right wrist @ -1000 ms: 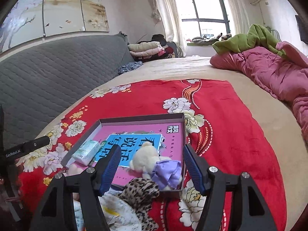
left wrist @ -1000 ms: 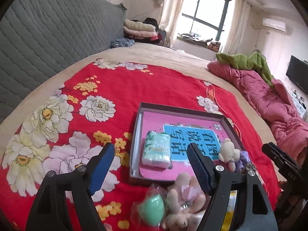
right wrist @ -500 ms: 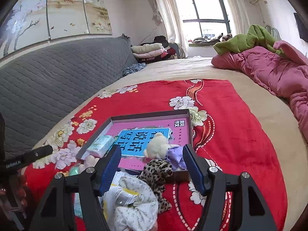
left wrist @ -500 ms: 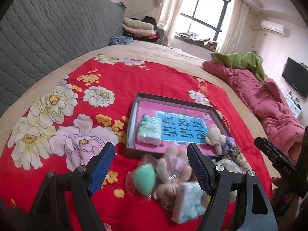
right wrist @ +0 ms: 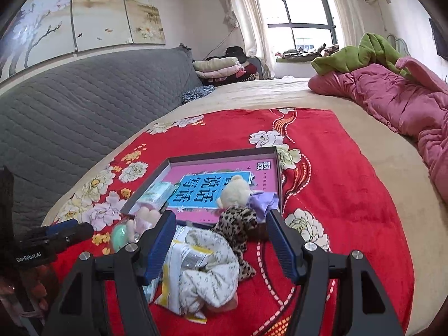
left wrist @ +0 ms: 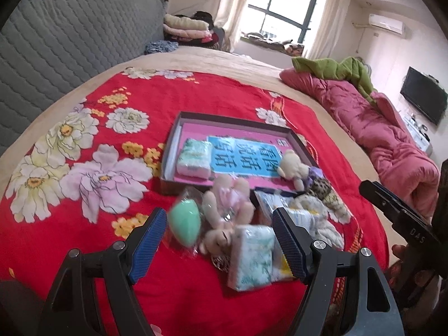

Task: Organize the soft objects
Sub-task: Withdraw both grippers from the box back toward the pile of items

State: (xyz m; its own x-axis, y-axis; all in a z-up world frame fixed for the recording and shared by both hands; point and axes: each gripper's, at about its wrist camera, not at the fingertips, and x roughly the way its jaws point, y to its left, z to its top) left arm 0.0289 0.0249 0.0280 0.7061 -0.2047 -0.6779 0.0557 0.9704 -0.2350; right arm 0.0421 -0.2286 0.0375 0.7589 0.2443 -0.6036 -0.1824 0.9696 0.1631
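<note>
A home bedroom; a wide bed (right wrist: 322, 92) fills the middle of the frame, with a red flowered blanket (right wrist: 336, 168) over it; a grey quilted headboard (right wrist: 84, 106) at left; a rumpled pink quilt (right wrist: 406, 106) at right; curtains (right wrist: 243, 14) and window (right wrist: 299, 8) at top; folded clothes (right wrist: 221, 67) beside them.

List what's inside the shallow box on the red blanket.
Inside the box: a tissue pack, a cream teddy bear and a pink book lining the bottom. What lies under the book is hidden.
</note>
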